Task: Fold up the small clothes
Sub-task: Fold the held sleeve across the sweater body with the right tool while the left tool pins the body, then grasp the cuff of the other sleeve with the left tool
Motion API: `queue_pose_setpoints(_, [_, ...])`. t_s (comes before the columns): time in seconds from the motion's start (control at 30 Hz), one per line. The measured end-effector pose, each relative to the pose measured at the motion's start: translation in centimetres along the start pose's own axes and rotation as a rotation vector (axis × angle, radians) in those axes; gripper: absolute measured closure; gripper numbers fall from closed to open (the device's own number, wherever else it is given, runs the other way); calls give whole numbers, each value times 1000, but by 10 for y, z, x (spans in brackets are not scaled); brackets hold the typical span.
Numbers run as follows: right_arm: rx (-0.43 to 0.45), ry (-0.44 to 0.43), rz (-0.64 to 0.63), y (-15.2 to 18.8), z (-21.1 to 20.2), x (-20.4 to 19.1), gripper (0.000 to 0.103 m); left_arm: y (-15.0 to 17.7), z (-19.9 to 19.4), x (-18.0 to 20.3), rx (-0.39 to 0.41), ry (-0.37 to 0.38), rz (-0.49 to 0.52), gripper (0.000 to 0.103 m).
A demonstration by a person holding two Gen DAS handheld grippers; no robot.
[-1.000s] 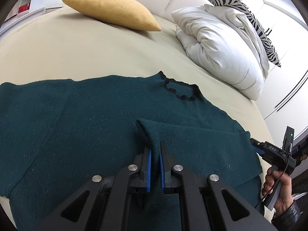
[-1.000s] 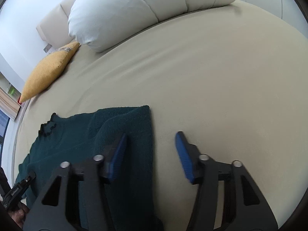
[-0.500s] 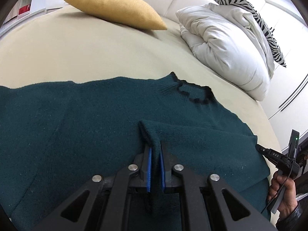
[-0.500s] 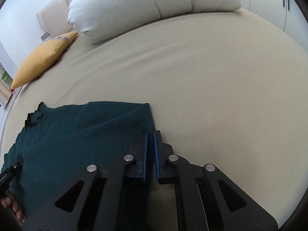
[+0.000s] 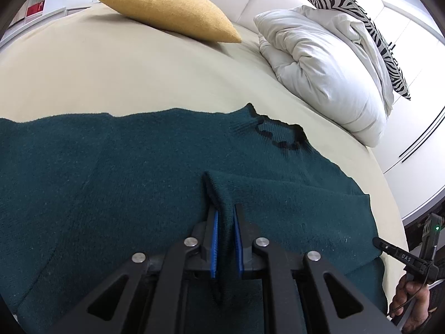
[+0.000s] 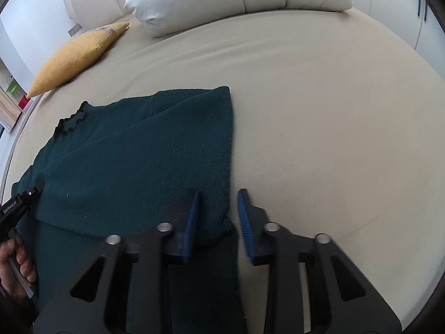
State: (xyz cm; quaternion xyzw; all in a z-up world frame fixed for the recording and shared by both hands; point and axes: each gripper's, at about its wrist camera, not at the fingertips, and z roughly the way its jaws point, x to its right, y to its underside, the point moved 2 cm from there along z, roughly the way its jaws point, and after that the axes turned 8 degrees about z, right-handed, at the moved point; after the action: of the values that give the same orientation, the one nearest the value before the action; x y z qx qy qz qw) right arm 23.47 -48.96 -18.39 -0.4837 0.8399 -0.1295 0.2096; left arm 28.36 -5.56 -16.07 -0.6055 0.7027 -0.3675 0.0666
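Because the dark teal knitted sweater (image 5: 116,172) lies spread flat across the beige bed (image 5: 116,72), the left wrist view looks over its chest toward the frilled black-edged collar (image 5: 281,136); the left claw (image 5: 225,239) is pinched narrow on the cuff end of a sleeve (image 5: 222,194) that lies folded in over the body, the blue pads (image 5: 213,239) pressing the knit from both sides; that grip, I judge, keeps the sleeve under control so it can be laid squarely across the chest without sliding back; at the right edge the person's right hand (image 5: 408,300) holds the other tool beside the sweater's side; a mustard-yellow cushion (image 5: 167,8), a crumpled white duvet (image 5: 325,66) and a zebra-striped pillow (image 5: 358,19) sit well apart at the head of the bed, leaving room for folding.

Seen from the right wrist, the sweater (image 6: 139,161) shows a straight folded side edge running toward the camera; the right claw (image 6: 218,222) stands open at a moderate width, holding nothing, its left pad (image 6: 192,222) over the knit and its right pad over bare bedsheet, so the edge falls between them; this straddling, I judge, readies it either to take the edge or to leave it lying flat; the person's left hand (image 6: 19,261) is visible at the lower left, gripping its tool.
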Motion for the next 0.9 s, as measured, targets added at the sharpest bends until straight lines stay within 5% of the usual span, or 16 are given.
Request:
queue_pose_setpoints(0.4, [79,51,-79,12,8,3,93,5,-9,-3,13,18,-10,87])
queue_pose_setpoints(0.53, [158,3,33,11,-42,2,85,14,-68,-18,73,23,-57,64])
queue_pose_setpoints(0.6, [239,-17,4,25,-73,-14,72,26,-108,-43,120,5,-110,54])
queue_pose_setpoints(0.63, [268,-32,-17,36,-85,-25,50,29,-121,-54,135,-3,-131,50])
queue_pose_setpoints(0.7, [325,-70,-63,59,-103,-50,23,45,-156,-92,164,-43,-201,47])
queue_pose_setpoints(0.9, [286,-228,-234,129,-117,-144,23,110,-241,-224,251,-164,-531,43])
